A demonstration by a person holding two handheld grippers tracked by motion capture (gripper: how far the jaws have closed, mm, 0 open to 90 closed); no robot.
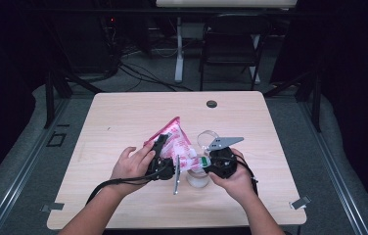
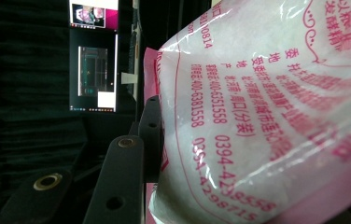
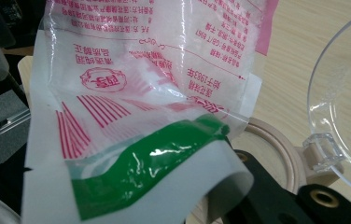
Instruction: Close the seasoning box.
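A pink-and-white plastic bag [image 1: 174, 142] of white granules hangs tilted above a clear jar [image 1: 197, 177] near the table's [image 1: 123, 112] front edge, its green-striped mouth [image 3: 155, 158] pointing down at the jar's opening. The left gripper [image 1: 161, 147] clamps the bag's upper body on the side away from the jar, while the right gripper [image 1: 210, 164], jaws clenched, pinches the bag's mouth corner beside the jar's hinged clear lid [image 3: 346, 93]. Judging by the bag's fullness, pouring has barely begun, with most of the contents left to transfer.

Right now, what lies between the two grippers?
In the high view, the pink and white bag spans from the left gripper to the right gripper; the clear jar stands just below its lower end.
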